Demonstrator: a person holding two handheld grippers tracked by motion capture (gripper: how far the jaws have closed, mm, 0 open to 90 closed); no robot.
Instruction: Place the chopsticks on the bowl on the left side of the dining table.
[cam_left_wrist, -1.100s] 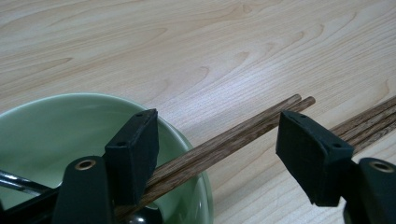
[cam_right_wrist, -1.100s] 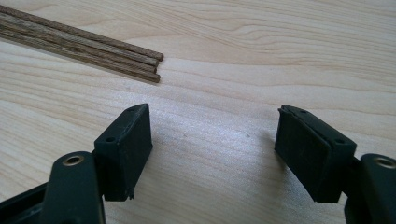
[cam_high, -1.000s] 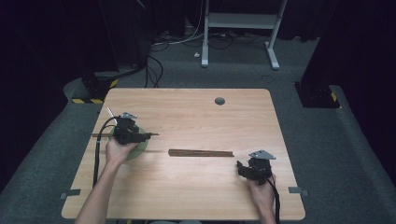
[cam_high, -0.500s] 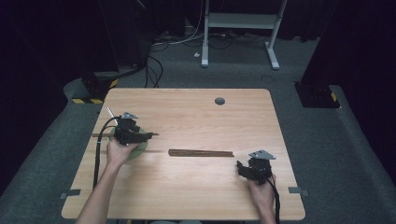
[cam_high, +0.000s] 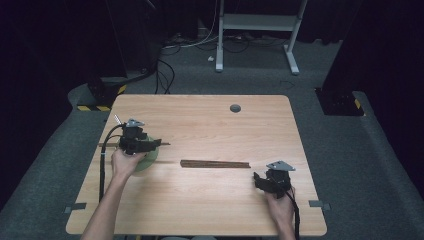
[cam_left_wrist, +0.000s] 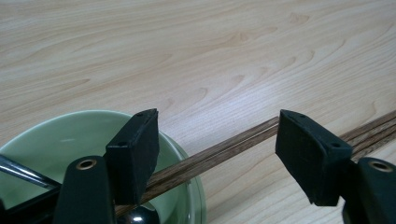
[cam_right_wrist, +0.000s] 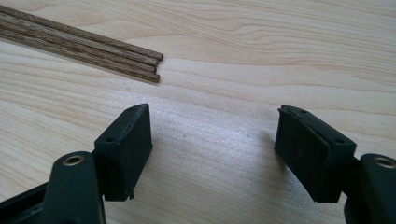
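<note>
I've laid one dark wooden chopstick (cam_left_wrist: 219, 151) across the pale green bowl (cam_left_wrist: 42, 140) near the table's left edge; left gripper (cam_left_wrist: 217, 140) gapes empty, right gripper (cam_right_wrist: 212, 140) likewise, so next I fetch the remaining dark sticks (cam_high: 215, 163) mid-table.

Overhead light is falling evenly on the table (cam_high: 210, 125), leaving the floor and background sinking into near black. The high view is looking soft and slightly grainy. In the gripper views, the wood is glowing pale, a mild sheen is sitting mid-frame, and soft shadows are pooling beside the jaws (which are blurring slightly up close). The bowl (cam_left_wrist: 56, 140) is catching a faint highlight
</note>
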